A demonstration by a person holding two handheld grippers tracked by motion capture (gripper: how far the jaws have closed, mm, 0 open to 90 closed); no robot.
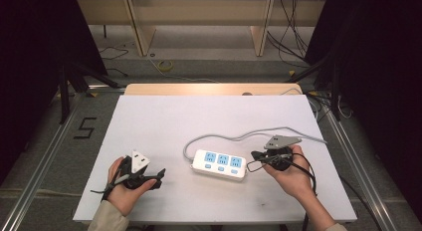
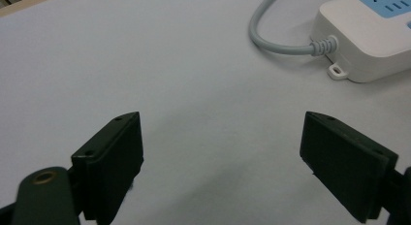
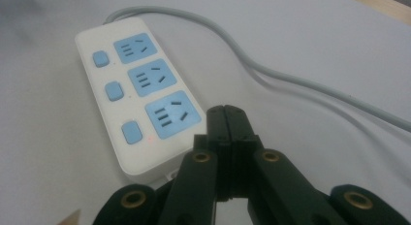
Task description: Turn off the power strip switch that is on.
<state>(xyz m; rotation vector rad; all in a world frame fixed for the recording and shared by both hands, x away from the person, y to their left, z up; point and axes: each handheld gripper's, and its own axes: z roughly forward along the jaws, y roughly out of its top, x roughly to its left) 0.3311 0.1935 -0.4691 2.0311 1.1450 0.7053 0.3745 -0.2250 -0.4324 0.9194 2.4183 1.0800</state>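
Note:
A white power strip with three blue sockets and three blue switches lies in the middle of the white table; its grey cable loops back and off to the right. My right gripper sits just right of the strip's end, jaws pressed together with nothing between them; in the right gripper view its tips hover beside the nearest socket of the power strip. My left gripper rests at the table's front left, pointing toward the strip. Its jaws stand wide apart over bare table, and the power strip's cable end shows farther off.
The table's wooden far edge meets a floor strewn with cables. Metal rails run along both sides of the table. A person's hands hold both grippers near the front edge.

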